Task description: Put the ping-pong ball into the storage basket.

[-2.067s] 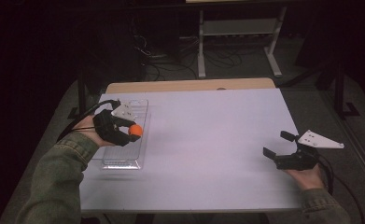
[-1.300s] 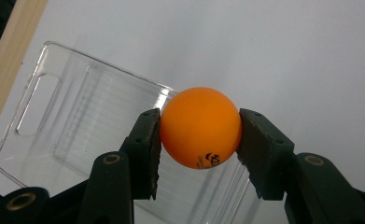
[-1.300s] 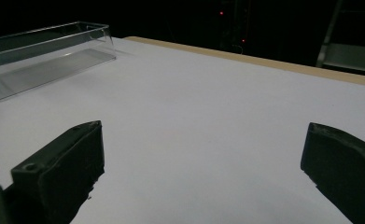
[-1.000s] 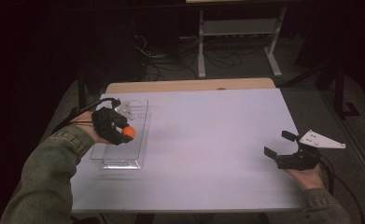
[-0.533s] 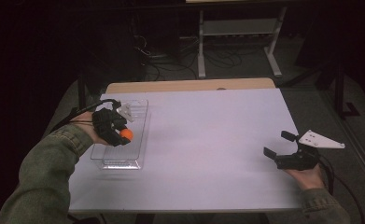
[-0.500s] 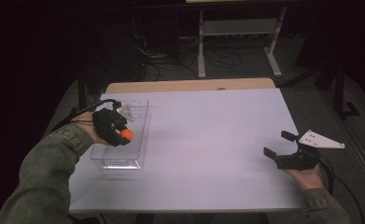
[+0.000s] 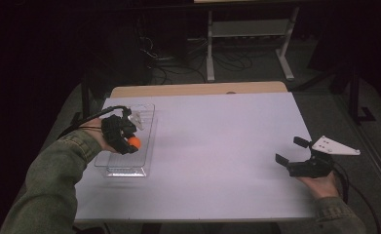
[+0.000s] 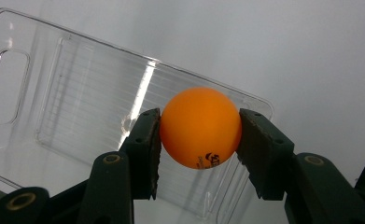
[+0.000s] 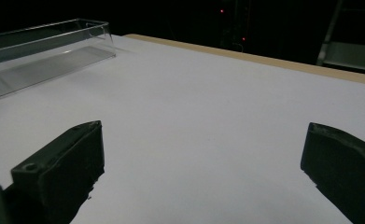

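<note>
A person is sitting at a white table (image 7: 217, 146), holding 1 two-jaw gripper in each hand. The left gripper (image 8: 199, 135) is pinching an orange ball (image 8: 200, 127) between its 2 black jaws, which are pressing on opposite sides of the ball. In the high view, the left gripper (image 7: 129, 139) is holding the orange ball (image 7: 135, 142) above a clear plastic tray (image 7: 122, 168) that is lying near the left edge of the table, with the ball over the tray's middle. In the left gripper view the clear plastic tray (image 8: 68, 98) is showing beneath the ball, with a ribbed floor and a cut-out handle at one end; whether the ball is touching the tray floor cannot be told. A green sleeve (image 7: 51, 180) is covering the person's left forearm. The right gripper (image 7: 293, 152) is resting well apart from the tray, near the right edge of the table, with a grey three-cornered plate on top. In the right gripper view its 2 jaws are standing spread wide with nothing between them, and bare white table (image 9: 208, 121) is lying ahead of the right gripper (image 9: 203, 163).
</note>
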A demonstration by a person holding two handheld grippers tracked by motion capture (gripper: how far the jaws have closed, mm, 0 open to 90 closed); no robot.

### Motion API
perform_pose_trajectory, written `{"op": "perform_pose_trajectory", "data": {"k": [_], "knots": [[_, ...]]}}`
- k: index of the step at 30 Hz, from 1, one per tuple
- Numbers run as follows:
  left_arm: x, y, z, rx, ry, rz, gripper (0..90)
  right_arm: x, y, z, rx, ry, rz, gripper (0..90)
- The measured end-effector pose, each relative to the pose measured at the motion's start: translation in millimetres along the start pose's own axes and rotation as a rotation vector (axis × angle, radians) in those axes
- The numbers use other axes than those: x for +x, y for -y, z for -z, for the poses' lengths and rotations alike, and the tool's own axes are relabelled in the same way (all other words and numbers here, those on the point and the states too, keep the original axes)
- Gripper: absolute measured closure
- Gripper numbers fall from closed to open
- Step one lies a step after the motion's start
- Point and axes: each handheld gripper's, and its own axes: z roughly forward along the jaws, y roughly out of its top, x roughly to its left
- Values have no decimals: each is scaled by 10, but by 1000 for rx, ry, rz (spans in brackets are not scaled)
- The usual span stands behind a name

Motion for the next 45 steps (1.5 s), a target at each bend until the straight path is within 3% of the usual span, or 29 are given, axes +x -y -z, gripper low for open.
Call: {"op": "perform_pose_trajectory", "data": {"k": [45], "knots": [[-43, 137, -444, -2, 52, 25, 507, -2, 14, 4, 7, 6, 1, 0]]}}
